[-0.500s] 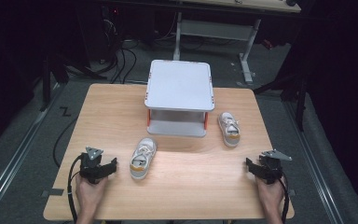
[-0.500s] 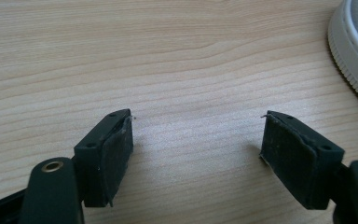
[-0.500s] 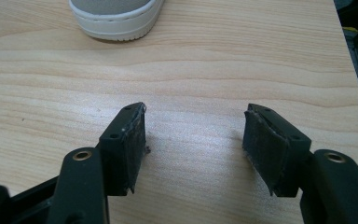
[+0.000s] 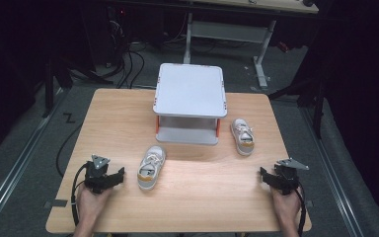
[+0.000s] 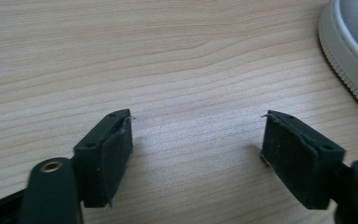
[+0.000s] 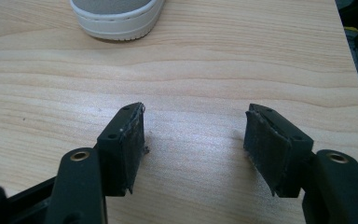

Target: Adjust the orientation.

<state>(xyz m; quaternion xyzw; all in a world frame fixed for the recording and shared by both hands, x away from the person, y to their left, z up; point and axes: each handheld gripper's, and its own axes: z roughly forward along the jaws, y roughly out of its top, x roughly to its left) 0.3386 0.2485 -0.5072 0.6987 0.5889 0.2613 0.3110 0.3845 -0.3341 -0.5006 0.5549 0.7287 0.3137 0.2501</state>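
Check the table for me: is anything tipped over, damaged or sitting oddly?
Nothing is tipped or damaged. The two shoes are split up: one lies angled near the left gripper, the other sits beside the white rack on the right gripper's side. Both stand upright on their soles; both grippers are open and empty.

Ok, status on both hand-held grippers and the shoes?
Left hand-held gripper open, empty. Right hand-held gripper open, empty. Left shoe and right shoe untouched beside the rack. Nothing in the way.

high view: above, facing forward-down | gripper views: close, low over table (image 4: 202, 197)
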